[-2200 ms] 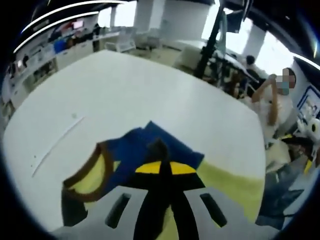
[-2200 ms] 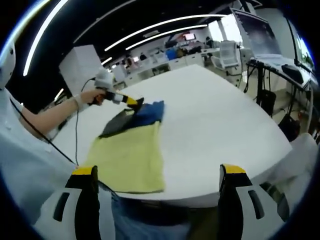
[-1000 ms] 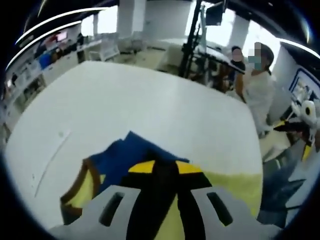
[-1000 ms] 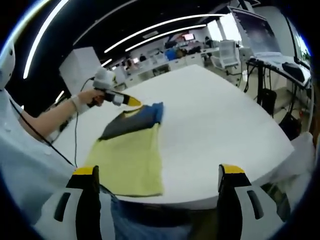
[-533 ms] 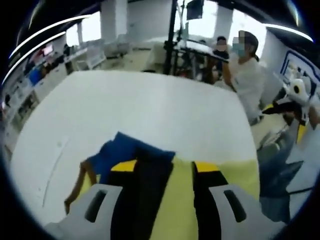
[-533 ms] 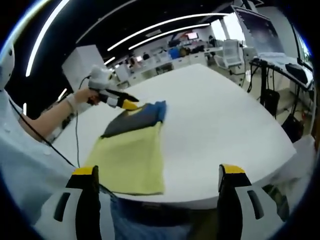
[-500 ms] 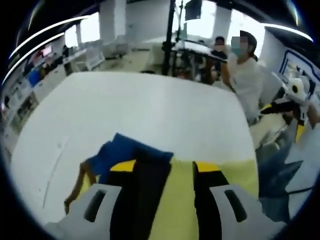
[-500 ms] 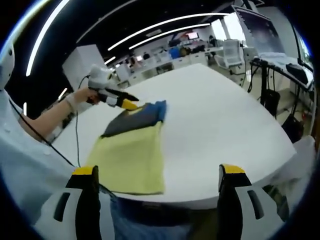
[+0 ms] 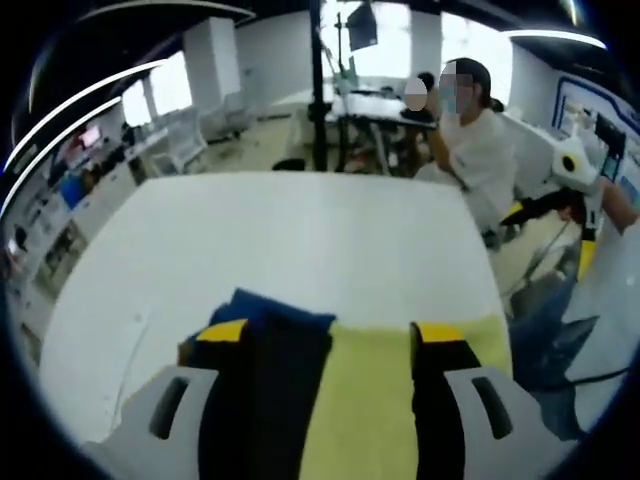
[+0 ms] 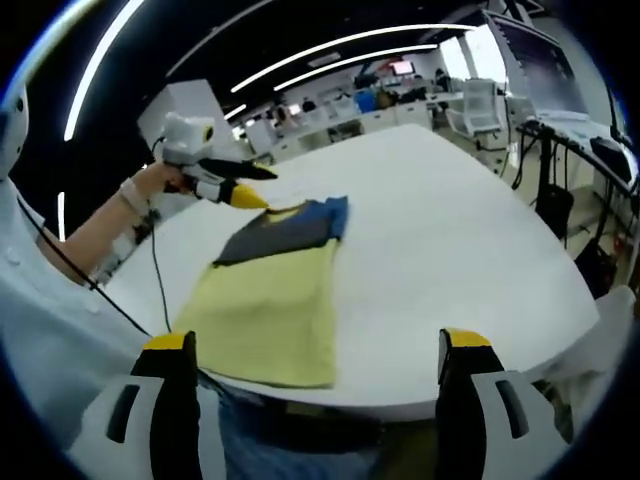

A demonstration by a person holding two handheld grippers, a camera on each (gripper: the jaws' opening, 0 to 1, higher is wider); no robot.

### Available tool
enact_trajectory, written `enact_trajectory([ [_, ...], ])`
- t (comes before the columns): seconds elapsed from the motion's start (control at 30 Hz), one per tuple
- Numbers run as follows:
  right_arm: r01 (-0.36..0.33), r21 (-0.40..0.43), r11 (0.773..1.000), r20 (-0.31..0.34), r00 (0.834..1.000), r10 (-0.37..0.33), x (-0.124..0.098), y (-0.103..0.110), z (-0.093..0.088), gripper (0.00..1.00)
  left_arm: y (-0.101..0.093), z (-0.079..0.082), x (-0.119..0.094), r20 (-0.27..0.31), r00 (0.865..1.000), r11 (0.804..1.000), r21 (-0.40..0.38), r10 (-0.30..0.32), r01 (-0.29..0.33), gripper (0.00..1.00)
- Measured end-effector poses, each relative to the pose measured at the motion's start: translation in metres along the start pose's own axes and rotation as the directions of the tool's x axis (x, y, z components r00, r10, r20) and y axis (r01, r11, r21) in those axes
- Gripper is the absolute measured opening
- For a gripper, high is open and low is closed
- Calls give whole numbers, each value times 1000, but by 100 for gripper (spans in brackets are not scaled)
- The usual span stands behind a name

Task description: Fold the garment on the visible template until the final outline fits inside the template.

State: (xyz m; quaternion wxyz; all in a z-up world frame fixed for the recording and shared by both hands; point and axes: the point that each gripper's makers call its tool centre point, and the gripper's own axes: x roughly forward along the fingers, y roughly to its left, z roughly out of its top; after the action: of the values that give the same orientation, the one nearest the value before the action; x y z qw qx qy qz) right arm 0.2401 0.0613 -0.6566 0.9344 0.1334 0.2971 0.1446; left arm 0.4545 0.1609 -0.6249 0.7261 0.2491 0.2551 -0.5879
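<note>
The garment [image 10: 272,300], a yellow shirt with a dark grey and blue upper part folded across it, lay flat on the white counter [image 10: 440,230] near the edge closest to the person. In the right gripper view, the left gripper [image 10: 245,198] hung above the far, blue-and-grey end of the shirt, held in the person's hand [image 10: 150,180]; its yellow-tipped fingers were clear of the cloth, and whether they touched each other could not be told from there. In the left gripper view, the left gripper [image 9: 328,345] had its two fingers spread apart with nothing between them, the yellow cloth [image 9: 365,390] showing below in the gap and the blue fold [image 9: 270,310] lying under and beside the left-hand finger. The right gripper [image 10: 313,350] stood well back from the counter's near edge, its fingers wide apart and empty, the garment lying ahead of them and towards the left-hand finger [image 10: 175,400]. Beyond the counter's far side in the left gripper view stood a person in a white top [image 9: 480,150].
</note>
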Motion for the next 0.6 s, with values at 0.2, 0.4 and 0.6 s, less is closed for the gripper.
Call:
enact_trajectory([
  [0.2,-36,-25,999,-19,999,36,7,9,2,99,-4,2,-16,16,1000,1000,12,14,-15,68],
  [0.4,-60,-51,997,-38,998,58,12,14,4,100,-8,-6,-32,2,999,998,34,52,-52,73],
  [0.6,-79,-70,994,-38,996,77,20,22,7,100,-10,-18,-50,-19,995,995,44,95,-94,80],
])
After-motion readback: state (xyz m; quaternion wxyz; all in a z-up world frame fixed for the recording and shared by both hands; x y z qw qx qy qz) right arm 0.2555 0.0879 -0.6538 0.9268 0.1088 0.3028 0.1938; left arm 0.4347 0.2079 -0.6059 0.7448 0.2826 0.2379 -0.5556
